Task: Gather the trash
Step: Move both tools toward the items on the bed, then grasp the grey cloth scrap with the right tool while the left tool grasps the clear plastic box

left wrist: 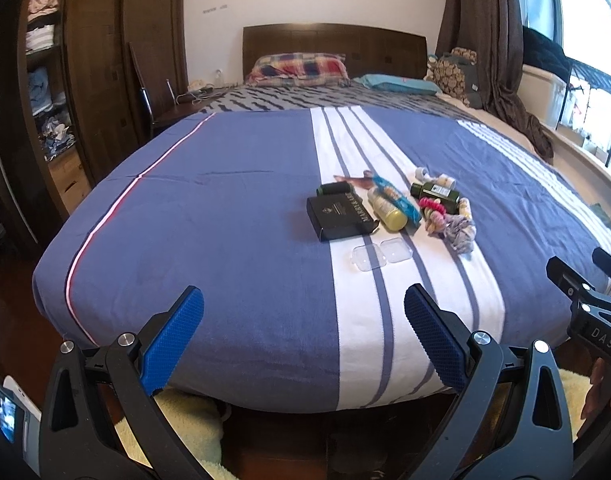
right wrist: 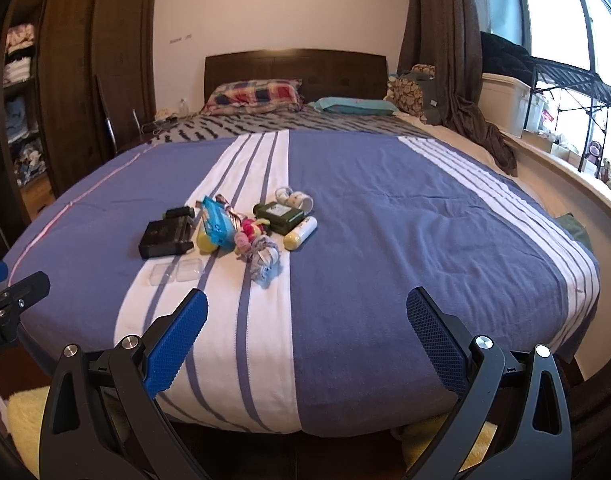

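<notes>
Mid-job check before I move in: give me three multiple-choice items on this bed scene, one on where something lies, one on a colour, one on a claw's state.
1. Where does the black box lie among the pile of items?
A. at its left edge
B. at its right edge
C. on the pillow

2. What colour is the cap end of the bottle beside the box?
A. red
B. yellow
C. black

3. How do the left claw and right claw stand?
A. both shut on an item
B. one open, one shut
C. both open and empty

Answers:
1 A, since every other item lies to its right in both views.
2 B, since its near end shows pale yellow.
3 C, since each camera shows its blue pads spread wide over the bedspread with nothing between.
</notes>
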`<state>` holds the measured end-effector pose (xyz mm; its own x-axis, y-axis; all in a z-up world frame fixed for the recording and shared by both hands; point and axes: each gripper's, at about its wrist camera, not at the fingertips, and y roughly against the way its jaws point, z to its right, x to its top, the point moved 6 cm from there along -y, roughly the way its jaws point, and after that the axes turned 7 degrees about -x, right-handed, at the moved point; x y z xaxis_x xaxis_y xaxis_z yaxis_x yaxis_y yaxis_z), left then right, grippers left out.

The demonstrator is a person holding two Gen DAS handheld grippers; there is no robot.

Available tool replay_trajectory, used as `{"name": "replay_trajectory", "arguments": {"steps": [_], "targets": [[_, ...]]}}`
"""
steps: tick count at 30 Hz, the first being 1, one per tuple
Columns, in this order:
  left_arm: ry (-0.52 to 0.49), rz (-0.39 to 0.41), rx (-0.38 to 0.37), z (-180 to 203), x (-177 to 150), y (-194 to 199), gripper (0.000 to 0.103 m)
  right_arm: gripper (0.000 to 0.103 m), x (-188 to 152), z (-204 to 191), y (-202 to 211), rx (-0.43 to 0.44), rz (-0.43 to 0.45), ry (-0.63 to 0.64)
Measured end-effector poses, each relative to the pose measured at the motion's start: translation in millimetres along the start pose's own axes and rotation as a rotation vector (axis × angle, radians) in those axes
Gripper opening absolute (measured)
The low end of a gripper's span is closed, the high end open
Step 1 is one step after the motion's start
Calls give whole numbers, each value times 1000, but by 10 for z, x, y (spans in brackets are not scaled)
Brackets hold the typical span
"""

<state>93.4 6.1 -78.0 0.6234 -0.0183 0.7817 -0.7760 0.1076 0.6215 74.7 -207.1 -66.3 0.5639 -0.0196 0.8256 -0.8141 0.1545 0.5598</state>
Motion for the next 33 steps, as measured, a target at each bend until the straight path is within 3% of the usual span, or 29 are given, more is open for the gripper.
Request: {"name": "replay_trajectory", "arguments": {"steps": [4, 9, 17, 24, 28, 33], "targets": [[-17, -24, -11, 5, -7, -219, 95, 100, 8, -74, -202, 30, -27, 0], [-14, -60, -21, -25, -5, -508, 95, 100, -10, -138, -646, 119, -138, -40], [-17, -99, -63, 43, -29, -879, 95, 97, 26, -258, -1114, 100, -160, -19], [-19, -129, -118, 182, -32, -1118, 95, 65, 29, -339, -1344, 128, -175, -4], [-11, -148, -159, 341, -29, -1272, 95, 29, 10, -348, -1396, 162, -182, 0], [6, -166, -195, 520, -5, -1473, 95, 22, 18, -309, -1330, 174, -167, 4]]}}
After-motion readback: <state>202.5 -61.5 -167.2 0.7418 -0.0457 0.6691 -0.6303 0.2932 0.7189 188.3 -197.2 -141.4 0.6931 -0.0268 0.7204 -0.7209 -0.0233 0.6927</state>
